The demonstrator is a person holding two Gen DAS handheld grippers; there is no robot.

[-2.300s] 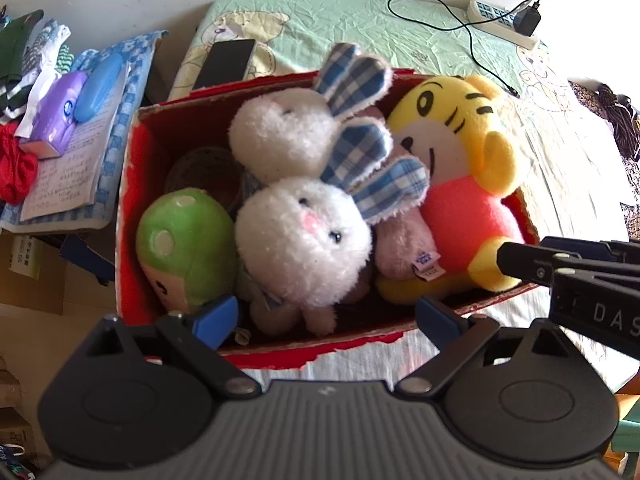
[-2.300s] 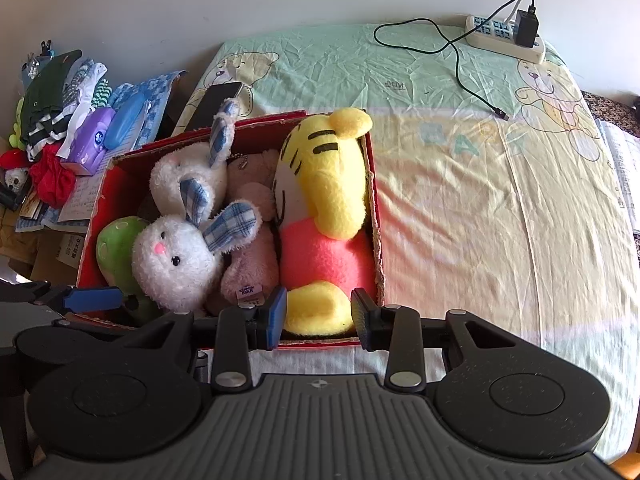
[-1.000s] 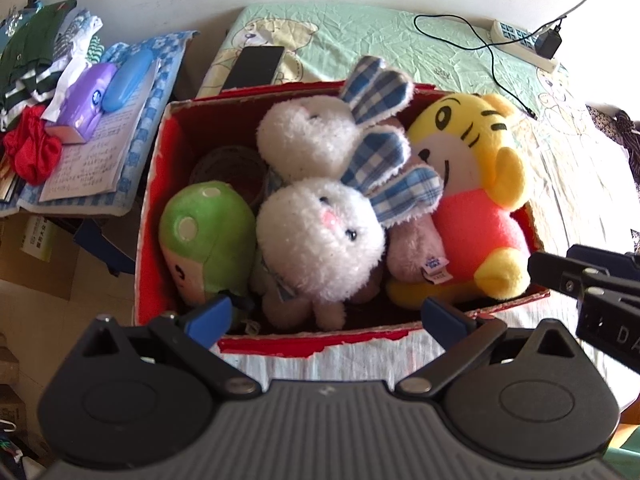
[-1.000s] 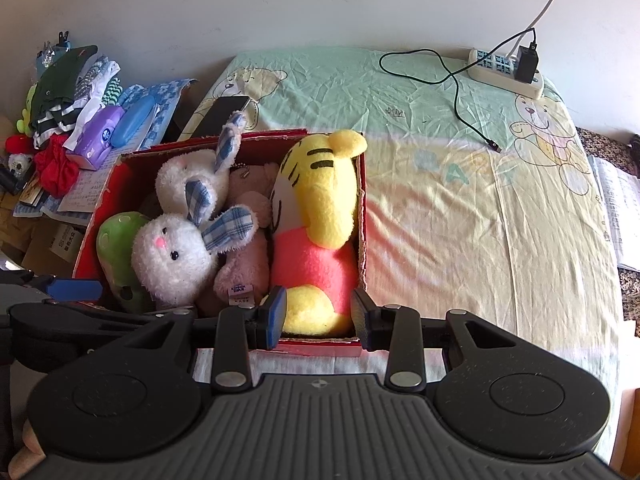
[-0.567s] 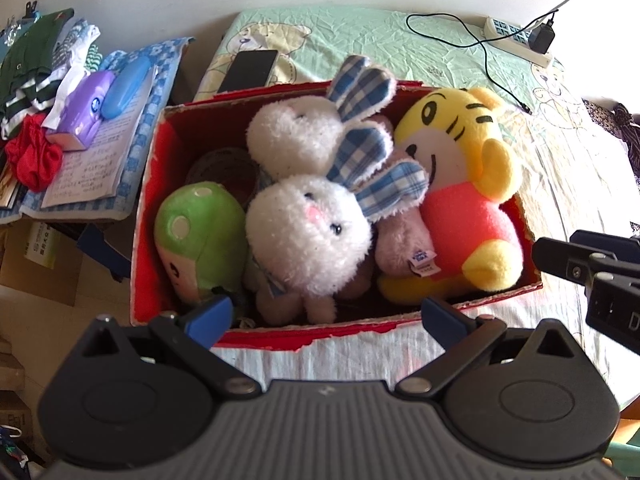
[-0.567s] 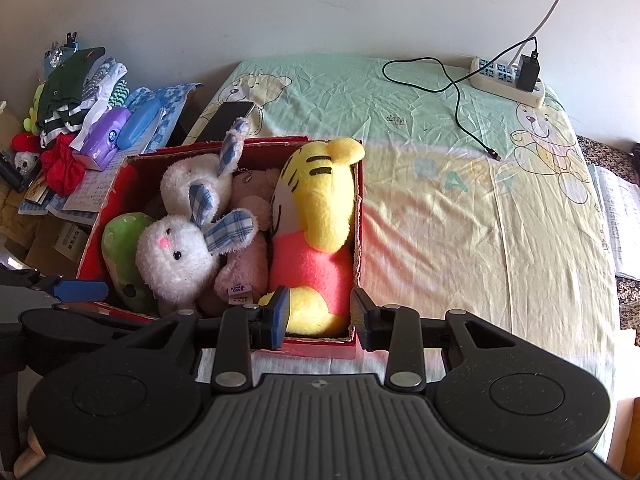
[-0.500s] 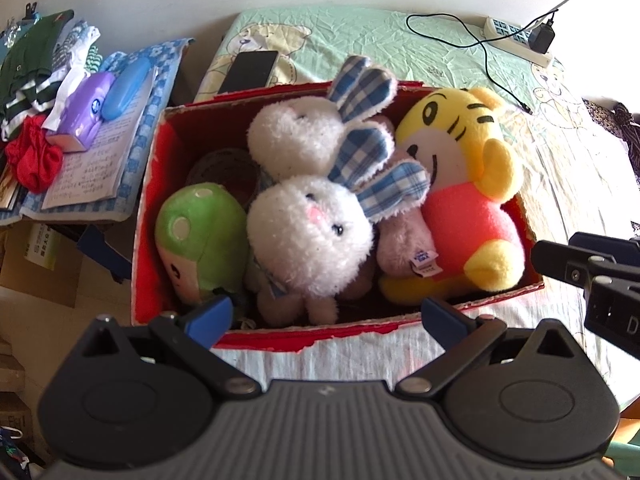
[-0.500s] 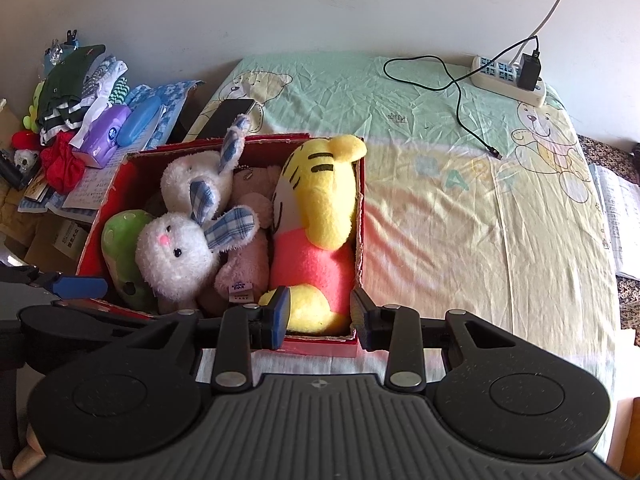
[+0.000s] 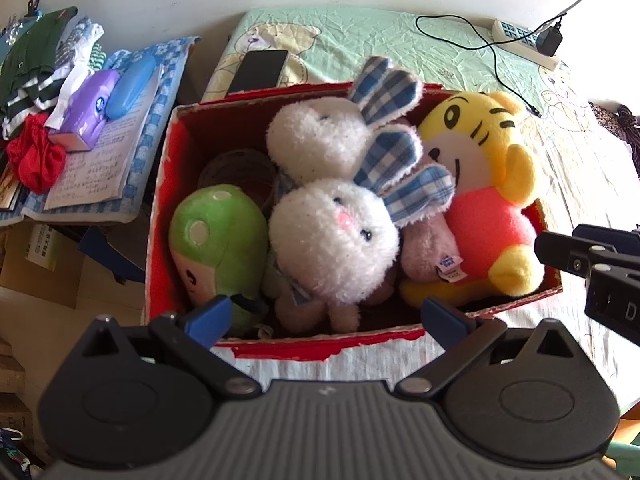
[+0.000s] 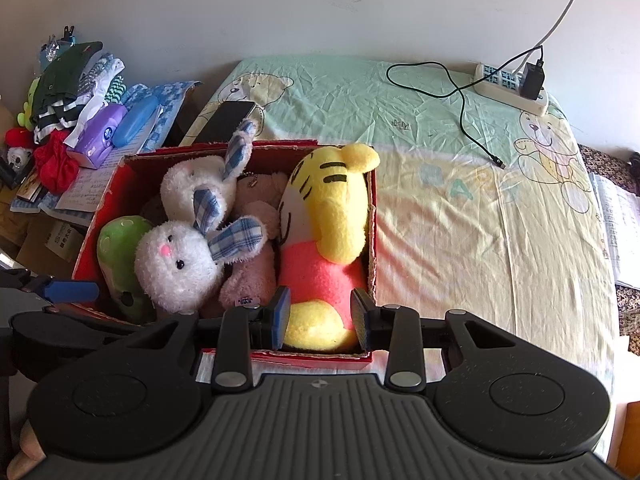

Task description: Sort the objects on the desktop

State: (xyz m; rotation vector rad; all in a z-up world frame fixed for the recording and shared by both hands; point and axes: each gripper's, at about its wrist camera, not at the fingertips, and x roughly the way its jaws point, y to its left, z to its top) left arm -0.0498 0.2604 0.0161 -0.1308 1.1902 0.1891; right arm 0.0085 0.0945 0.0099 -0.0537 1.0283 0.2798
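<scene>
A red cardboard box (image 9: 168, 200) (image 10: 372, 240) on the bed holds several plush toys. They are a yellow tiger in a pink shirt (image 9: 480, 152) (image 10: 332, 208), two white bunnies with blue plaid ears (image 9: 332, 240) (image 10: 176, 256), a green mushroom toy (image 9: 216, 228) (image 10: 120, 240) and a pale pink bear (image 9: 428, 248) (image 10: 248, 280). My left gripper (image 9: 324, 316) hangs open wide above the box's near wall, holding nothing. My right gripper (image 10: 320, 318) is open over the tiger's yellow foot, at the box's near right corner, not touching it.
A black phone (image 10: 224, 120) lies behind the box. A power strip (image 10: 508, 88) with a charger and black cable sits at the far right. Left of the bed are a purple tissue pack (image 9: 88, 108), a blue case (image 9: 128, 84), a notebook and piled clothes.
Both views have backed away and risen a little, so the box looks smaller and more of the wall shows. The toys and both gripper openings are unchanged.
</scene>
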